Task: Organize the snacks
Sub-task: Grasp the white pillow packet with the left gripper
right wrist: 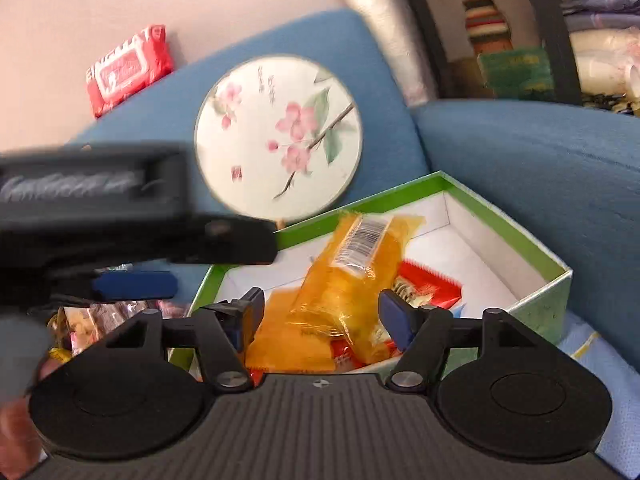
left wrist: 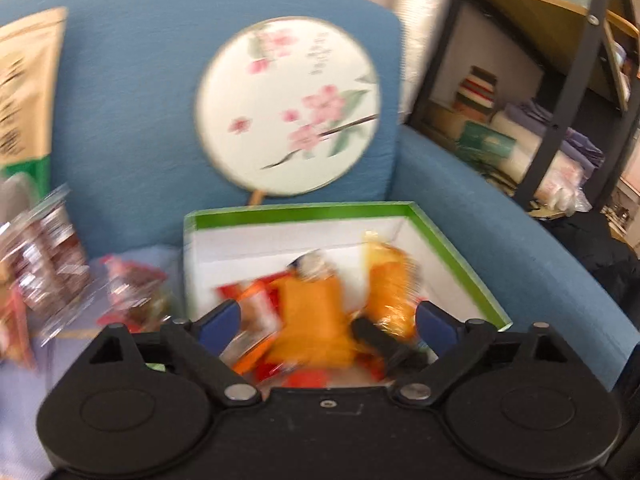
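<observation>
A green-rimmed box (left wrist: 300, 210) with a white inside stands on the blue chair seat. It holds orange and red snack packets (left wrist: 312, 320). My left gripper (left wrist: 328, 320) hangs open over the box's near edge, and nothing is pinched between its blue pads. In the right wrist view the box (right wrist: 520, 232) shows again. A yellow packet with a barcode (right wrist: 352, 280) lies tilted on the others there. My right gripper (right wrist: 322, 316) is open around its lower end, and the pads do not press on it. The left gripper (right wrist: 132, 284) shows blurred at the left.
Loose snack packets (left wrist: 52, 264) lie on the seat left of the box. A round fan painted with pink blossoms (left wrist: 288, 112) leans on the blue chair back (left wrist: 132, 100). A red wipes pack (right wrist: 128, 68) sits on top of the back. A cluttered shelf unit (left wrist: 560, 80) stands at the right.
</observation>
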Demonstrator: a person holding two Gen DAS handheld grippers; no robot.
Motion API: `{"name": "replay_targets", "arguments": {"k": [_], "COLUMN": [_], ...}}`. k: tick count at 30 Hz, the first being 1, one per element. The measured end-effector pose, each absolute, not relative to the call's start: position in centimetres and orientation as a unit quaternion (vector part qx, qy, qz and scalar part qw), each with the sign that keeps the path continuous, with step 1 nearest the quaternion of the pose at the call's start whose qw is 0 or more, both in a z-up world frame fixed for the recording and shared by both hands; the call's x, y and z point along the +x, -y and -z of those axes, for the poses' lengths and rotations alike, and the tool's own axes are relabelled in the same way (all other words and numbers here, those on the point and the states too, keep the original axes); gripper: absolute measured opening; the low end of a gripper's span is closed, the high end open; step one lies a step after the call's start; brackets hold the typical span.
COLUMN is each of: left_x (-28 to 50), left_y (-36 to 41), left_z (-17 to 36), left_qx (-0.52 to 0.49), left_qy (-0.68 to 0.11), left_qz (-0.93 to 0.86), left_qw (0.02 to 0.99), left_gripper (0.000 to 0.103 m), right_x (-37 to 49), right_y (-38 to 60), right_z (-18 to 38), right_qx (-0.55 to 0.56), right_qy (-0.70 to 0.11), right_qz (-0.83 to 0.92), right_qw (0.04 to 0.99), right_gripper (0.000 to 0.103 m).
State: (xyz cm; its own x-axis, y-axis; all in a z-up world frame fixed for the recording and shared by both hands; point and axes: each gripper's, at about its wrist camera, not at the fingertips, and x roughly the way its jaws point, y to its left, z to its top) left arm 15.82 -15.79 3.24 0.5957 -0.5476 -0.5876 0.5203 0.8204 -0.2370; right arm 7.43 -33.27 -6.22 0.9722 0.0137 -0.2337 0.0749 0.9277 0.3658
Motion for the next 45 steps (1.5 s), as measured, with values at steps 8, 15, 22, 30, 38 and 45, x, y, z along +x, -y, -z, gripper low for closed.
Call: {"name": "replay_targets", "arguments": {"k": [8, 15, 22, 30, 38, 45], "left_x": [13.5, 15.4, 19.8, 19.2, 14.1, 13.5], "left_y": [3.2, -6.7, -12.4, -13.3, -4.8, -6.2], "left_z": [-4.7, -3.7, 0.3, 4.5, 4.5, 2.0], "left_qx": [-0.087, -0.084, -0.075, -0.14, -0.127, -0.12], "left_qy": [-0.315, -0.309, -0.356, -0.416, -0.446, -0.387], "left_qz": [0.219, 0.103, 0.058, 0.059, 0.2, 0.141], "left_qw": [0.919, 0.942, 0.93, 0.897, 0.863, 0.903], "left_gripper": [0.103, 0.103, 0.103, 0.103, 0.103, 0.103], "right_x": [6.4, 6.2, 6.1, 5.8, 5.6, 5.7], "right_y": [28.7, 26.1, 24.6, 23.2, 21.0, 19.2], "right_z": [5.7, 6.4, 6.8, 7.2, 8.0, 9.0], "right_qx": [0.073, 0.023, 0.03, 0.022, 0.006, 0.002], "right_qy": [-0.099, -0.113, -0.115, -0.121, -0.176, -0.204], "right_qz": [-0.046, -0.095, -0.149, -0.189, -0.253, -0.278], "right_qw": [0.991, 0.989, 0.982, 0.974, 0.951, 0.939], "right_gripper": [0.103, 0.103, 0.103, 0.103, 0.103, 0.103]}}
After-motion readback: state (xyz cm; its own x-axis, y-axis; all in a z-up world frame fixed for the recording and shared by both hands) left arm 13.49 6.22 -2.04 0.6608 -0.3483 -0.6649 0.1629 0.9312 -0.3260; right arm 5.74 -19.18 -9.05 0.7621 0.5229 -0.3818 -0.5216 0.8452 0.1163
